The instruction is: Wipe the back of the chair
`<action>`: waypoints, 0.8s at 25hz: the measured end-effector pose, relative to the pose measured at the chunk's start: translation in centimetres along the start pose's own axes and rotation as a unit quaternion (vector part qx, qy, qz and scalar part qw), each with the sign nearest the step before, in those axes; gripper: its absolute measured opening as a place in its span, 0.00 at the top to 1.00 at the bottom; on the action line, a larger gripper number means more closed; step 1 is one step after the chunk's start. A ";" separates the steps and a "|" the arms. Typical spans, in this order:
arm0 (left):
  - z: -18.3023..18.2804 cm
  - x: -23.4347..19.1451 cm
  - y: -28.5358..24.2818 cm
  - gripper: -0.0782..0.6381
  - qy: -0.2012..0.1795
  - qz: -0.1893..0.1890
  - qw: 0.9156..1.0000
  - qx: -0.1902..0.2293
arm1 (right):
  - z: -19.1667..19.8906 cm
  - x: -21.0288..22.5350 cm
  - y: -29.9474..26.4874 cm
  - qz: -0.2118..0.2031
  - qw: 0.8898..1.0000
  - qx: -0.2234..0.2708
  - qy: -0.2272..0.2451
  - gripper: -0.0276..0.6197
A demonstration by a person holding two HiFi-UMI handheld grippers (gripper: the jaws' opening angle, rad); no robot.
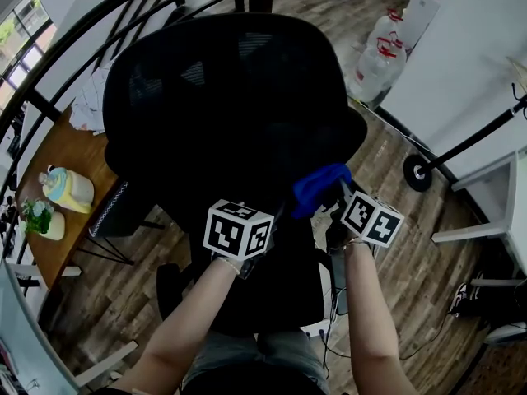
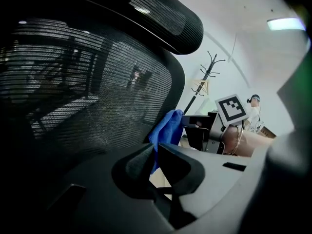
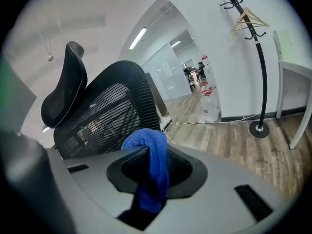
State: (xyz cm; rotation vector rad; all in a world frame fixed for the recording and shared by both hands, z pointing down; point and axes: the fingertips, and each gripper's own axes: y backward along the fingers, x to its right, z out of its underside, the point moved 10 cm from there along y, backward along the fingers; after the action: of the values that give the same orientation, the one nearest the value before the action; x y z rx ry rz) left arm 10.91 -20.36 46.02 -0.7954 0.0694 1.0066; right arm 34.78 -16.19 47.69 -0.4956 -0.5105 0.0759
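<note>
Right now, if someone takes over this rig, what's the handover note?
Right gripper: shut on the blue cloth, which drapes over one jaw.
Left gripper: jaws together, empty, close behind the chair back.
The cloth is at the backrest's lower right edge in the head view; contact is unclear.
Done: cloth is in hand and at the chair. No wiped area can be made out.
Left: wipe across the mesh back, probably starting from that edge.

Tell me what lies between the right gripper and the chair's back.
A blue cloth, clamped in the right gripper, bunches between it and the black mesh chair back; the right gripper view shows this.
</note>
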 end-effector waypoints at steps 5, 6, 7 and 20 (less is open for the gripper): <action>0.9 -0.1 1.2 0.84 0.000 -0.008 1.000 -0.002 | 0.4 0.8 1.8 0.017 0.999 0.021 -0.028 0.81; 1.2 -0.3 1.6 0.84 0.002 -0.011 1.000 -0.003 | 0.5 0.8 2.3 0.018 0.999 0.025 -0.030 0.81; 1.6 -0.5 2.1 0.84 0.006 -0.015 1.000 -0.003 | 0.6 0.7 2.7 0.017 0.999 0.028 -0.032 0.82; 7.5 -3.7 9.8 0.84 0.069 -0.076 0.995 0.015 | 5.6 -7.0 5.7 -0.087 0.996 -0.017 0.028 0.82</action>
State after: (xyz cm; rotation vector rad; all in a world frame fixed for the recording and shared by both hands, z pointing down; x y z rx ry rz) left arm -1.02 -15.62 47.36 -0.8299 0.1406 0.8041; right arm 26.29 -10.09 46.12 -0.4844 -0.4988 -0.1135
